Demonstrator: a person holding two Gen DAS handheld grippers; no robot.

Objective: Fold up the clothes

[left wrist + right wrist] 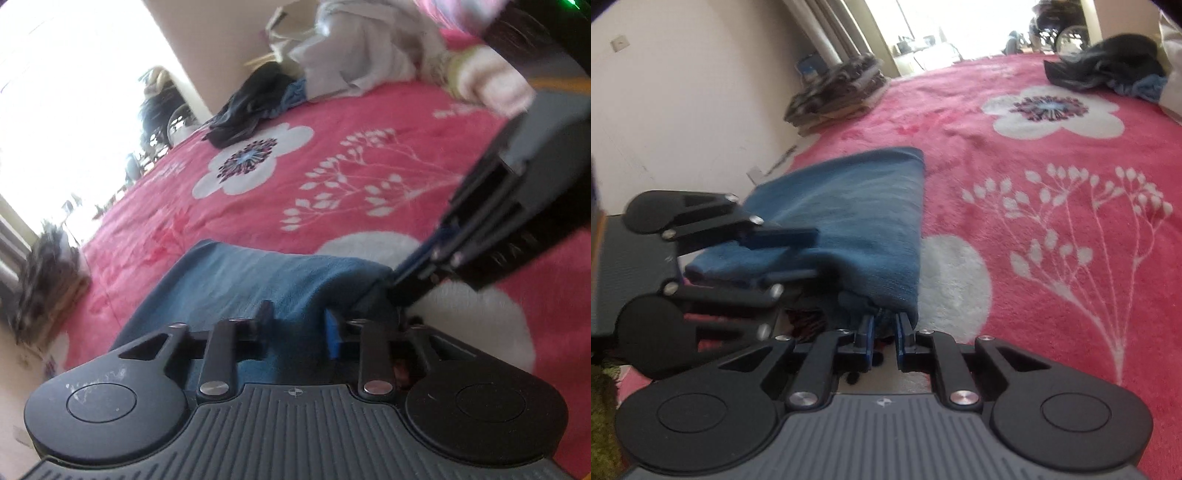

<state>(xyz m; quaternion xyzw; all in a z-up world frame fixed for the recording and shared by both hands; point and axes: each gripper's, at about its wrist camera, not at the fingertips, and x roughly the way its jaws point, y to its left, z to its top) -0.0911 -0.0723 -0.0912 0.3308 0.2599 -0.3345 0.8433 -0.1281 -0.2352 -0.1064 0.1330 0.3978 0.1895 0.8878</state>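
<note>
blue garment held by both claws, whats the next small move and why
Probably carry both claws forward together and lay the held edge over the far end. The right claw and left claw each pinch a near corner of the blue garment, which is lifted at this end while its far end rests on the pink blanket, so the fold looks half done.

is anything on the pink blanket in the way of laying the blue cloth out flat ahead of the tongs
Nothing visible is. Both tongs, left and right, already pinch the folded blue fabric garment, and the pink floral blanket ahead is bare; the dark clothes pile lies far off.
</note>
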